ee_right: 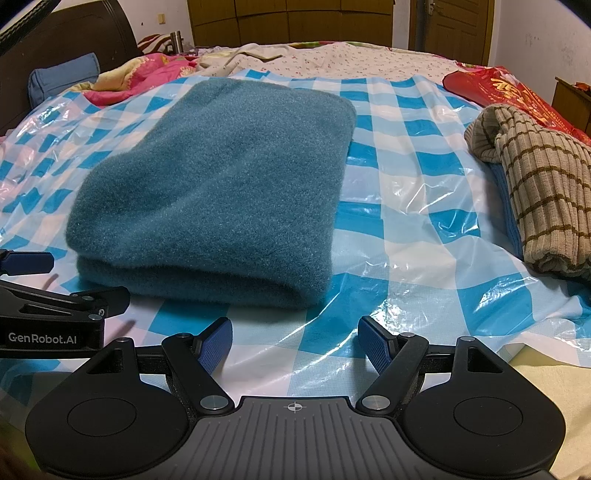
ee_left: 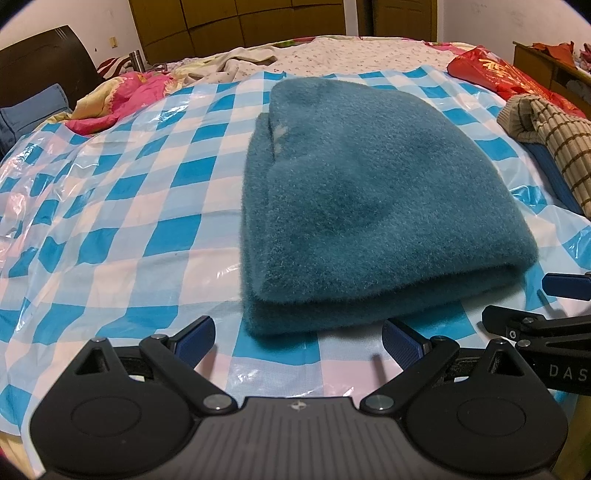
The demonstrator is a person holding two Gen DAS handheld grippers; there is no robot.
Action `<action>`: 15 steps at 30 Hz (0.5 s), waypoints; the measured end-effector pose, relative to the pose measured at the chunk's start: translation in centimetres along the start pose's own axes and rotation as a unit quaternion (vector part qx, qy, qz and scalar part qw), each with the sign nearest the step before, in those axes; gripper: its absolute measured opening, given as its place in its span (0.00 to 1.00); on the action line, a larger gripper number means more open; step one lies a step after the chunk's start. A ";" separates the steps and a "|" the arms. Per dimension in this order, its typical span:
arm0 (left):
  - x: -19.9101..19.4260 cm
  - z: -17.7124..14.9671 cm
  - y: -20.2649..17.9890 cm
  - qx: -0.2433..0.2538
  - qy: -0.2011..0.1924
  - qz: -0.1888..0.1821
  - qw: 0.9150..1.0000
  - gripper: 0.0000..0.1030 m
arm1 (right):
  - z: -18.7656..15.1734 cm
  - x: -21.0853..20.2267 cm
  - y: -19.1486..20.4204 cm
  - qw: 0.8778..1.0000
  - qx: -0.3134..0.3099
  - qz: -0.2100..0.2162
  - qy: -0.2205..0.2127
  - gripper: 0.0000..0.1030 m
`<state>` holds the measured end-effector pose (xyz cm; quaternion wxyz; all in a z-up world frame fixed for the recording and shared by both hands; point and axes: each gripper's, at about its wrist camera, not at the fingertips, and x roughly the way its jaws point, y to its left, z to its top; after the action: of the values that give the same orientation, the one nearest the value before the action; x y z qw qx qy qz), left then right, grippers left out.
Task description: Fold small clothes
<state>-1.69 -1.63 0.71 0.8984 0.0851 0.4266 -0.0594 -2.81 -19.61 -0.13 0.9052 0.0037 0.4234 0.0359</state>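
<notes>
Folded into a thick, layered rectangle, the teal fleece [ee_left: 373, 199] lies flat on the blue-and-white checked plastic sheet [ee_left: 110, 206] that covers the bed, its rounded fold edge turned toward both cameras. A small pale patch shows at a gap in its far left side in the left wrist view.

Just short of that near edge, the left gripper [ee_left: 298, 341] hangs above the sheet with its blue-padded fingers spread wide and nothing between them. The right gripper [ee_right: 295, 345] sits beside it, a little to the right of the fleece's near corner, also spread wide and empty. Each gripper shows at the edge of the other's view, close alongside.

Right of the fleece, apart from it, a beige striped knit [ee_right: 535, 192] lies bunched on the sheet, over something blue. Behind that rests a red bag [ee_right: 517, 96]. On the far left are a pink floral quilt [ee_left: 122, 99], a blue pillow [ee_right: 62, 79] and a dark headboard [ee_right: 74, 40]; wooden wardrobes [ee_right: 291, 20] stand along the back wall.
</notes>
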 end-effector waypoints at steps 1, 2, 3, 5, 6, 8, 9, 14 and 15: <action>0.0 0.0 0.0 0.001 0.000 -0.001 1.000 1.00 | 0.0 0.0 0.0 1.000 0.000 0.000 0.000 0.74; 0.0 0.0 -0.1 0.003 0.000 -0.002 1.000 1.00 | 0.0 0.0 0.0 1.000 0.000 0.000 0.000 0.74; 0.0 0.0 -0.2 0.004 0.000 -0.002 1.000 1.00 | 0.0 0.0 0.0 1.000 0.000 0.000 0.000 0.74; 0.0 -0.1 -0.2 0.008 0.001 -0.002 1.000 1.00 | 0.0 0.0 0.0 1.000 0.000 0.000 0.000 0.74; 0.0 -0.1 -0.2 0.008 0.001 -0.002 1.000 1.00 | 0.0 0.0 0.0 1.000 0.000 0.000 0.000 0.74; 0.0 -0.1 -0.2 0.008 0.000 -0.002 1.000 1.00 | 0.0 0.0 0.0 1.000 0.000 0.000 0.000 0.74; 0.0 -0.1 -0.2 0.008 0.000 -0.003 1.000 1.00 | 0.0 0.0 0.0 1.000 0.000 0.000 0.000 0.74; 0.0 0.0 -0.2 0.009 0.000 -0.003 1.000 1.00 | 0.0 0.0 0.0 1.000 0.000 0.000 0.000 0.74; 0.0 0.0 -0.2 0.009 0.000 -0.003 1.000 1.00 | 0.0 0.0 0.0 1.000 0.000 0.000 0.000 0.74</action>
<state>-1.75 -1.78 0.68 0.8973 0.0917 0.4268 -0.0656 -2.78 -19.64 -0.11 0.9052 0.0034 0.4235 0.0359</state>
